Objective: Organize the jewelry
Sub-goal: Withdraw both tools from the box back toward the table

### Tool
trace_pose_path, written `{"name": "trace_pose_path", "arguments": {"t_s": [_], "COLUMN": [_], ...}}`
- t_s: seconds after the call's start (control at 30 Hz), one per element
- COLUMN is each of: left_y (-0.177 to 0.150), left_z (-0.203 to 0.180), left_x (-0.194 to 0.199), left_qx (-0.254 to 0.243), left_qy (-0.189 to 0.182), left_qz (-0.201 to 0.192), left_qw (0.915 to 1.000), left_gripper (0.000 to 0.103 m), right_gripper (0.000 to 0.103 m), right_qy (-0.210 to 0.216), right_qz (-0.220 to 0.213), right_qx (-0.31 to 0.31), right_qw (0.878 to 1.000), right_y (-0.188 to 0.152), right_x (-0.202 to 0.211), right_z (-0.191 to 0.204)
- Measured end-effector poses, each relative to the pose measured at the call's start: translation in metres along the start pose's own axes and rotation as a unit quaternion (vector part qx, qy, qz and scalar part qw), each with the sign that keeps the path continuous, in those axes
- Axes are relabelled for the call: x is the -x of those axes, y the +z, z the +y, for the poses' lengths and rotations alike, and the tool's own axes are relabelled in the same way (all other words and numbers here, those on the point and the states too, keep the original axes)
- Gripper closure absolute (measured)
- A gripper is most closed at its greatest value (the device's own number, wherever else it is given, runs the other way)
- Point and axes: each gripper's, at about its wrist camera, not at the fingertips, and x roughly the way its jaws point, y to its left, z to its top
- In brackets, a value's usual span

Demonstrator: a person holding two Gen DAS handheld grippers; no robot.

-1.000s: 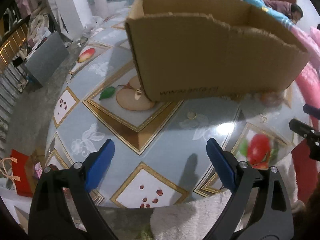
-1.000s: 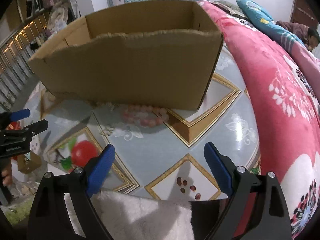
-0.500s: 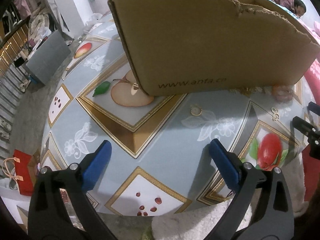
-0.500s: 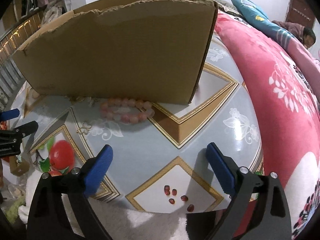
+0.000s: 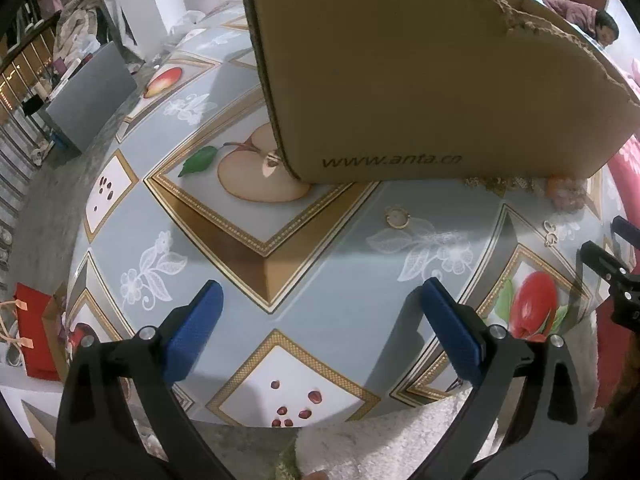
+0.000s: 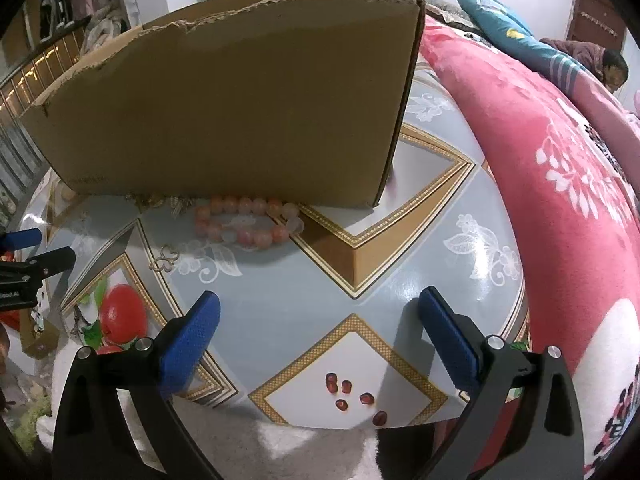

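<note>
We had both sets of jaws spread wide with nothing between them; the left gripper had just been opening, and so had the right gripper, though by now both stood fully apart over the table, pointing steeply down at its near part. Just beyond the right gripper lay a bead bracelet, its far side touching the foot of the box. A little nearer and to the left of it sat a small gold clasp, and a gold chain showed at the box's lower edge. Beyond the left gripper a gold ring lay alone on the cloth, near the box. As we judged it, the sorting had barely begun: every piece we could see was outside the box, and each was left to lift in. What the box held we could not tell.
</note>
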Motion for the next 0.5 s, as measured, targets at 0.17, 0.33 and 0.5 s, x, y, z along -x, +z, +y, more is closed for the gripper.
{"name": "trace_pose_path", "arguments": {"t_s": [0.17,0.33,0.5], "left_y": [-0.0024,-0.0005,-0.0005], "left_z": [-0.0015,-0.0004,0.0006], "left_x": [0.0008,-0.0001,0.0003], "left_qx": [0.002,0.005,0.006], "left_qy": [0.002,0.003,0.001], "left_qz": [0.001,0.003,0.001], "left_qw": [1.0,1.0,1.0], "left_gripper": [0.007,0.007,0.007], "right_gripper": [0.006,0.006,0.006], "right_qy": [-0.004,-0.002,-0.004], "right_qz": [0.0,-0.011,-0.011], "right_qx": [-0.006,-0.005,-0.009], "right_qw": [1.0,1.0,1.0], "right_y": [-0.0007,-0.0038,-0.0049], "right_x": [0.0006,0.0025,0.0062], "right_z": [0.0032,0.0038,0.003]}}
